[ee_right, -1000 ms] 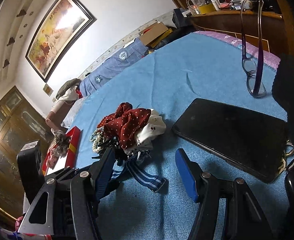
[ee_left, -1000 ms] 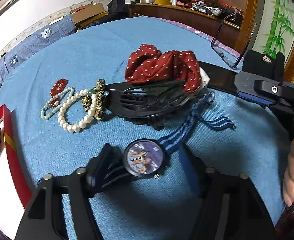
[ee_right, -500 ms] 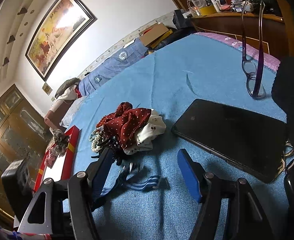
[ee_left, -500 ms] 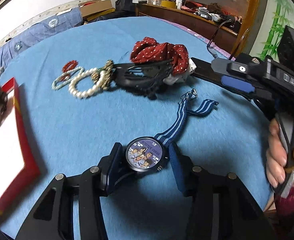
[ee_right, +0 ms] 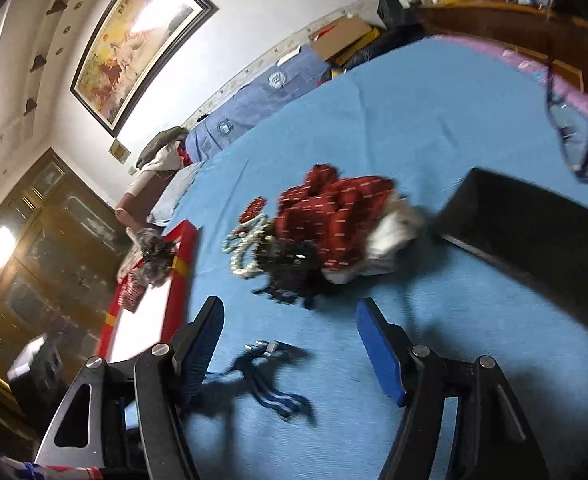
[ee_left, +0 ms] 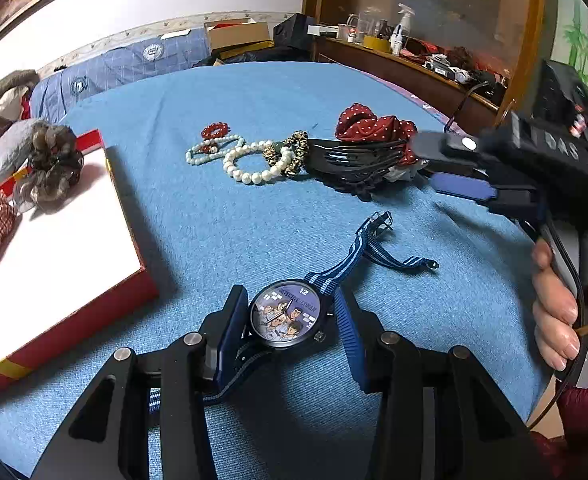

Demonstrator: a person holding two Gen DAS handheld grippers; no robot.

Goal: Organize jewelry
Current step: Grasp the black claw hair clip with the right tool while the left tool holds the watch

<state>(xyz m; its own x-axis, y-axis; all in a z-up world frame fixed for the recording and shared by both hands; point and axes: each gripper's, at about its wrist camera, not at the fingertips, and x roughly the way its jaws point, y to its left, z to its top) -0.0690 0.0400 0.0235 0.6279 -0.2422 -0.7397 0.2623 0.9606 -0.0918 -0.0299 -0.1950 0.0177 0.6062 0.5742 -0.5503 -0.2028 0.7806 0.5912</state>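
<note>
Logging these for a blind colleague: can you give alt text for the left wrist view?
The left claw grips a cartoon-face watch above a blue cloth. Beyond lie pearl bracelets, a black hair claw clip and a red dotted scrunchie; a red-rimmed tray sits left.

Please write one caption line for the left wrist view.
Left gripper holds cartoon watch above blue cloth.

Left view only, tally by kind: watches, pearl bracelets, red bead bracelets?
watch: 1
pearl bracelets: 2
red bead bracelet: 1
Total: 4
</note>
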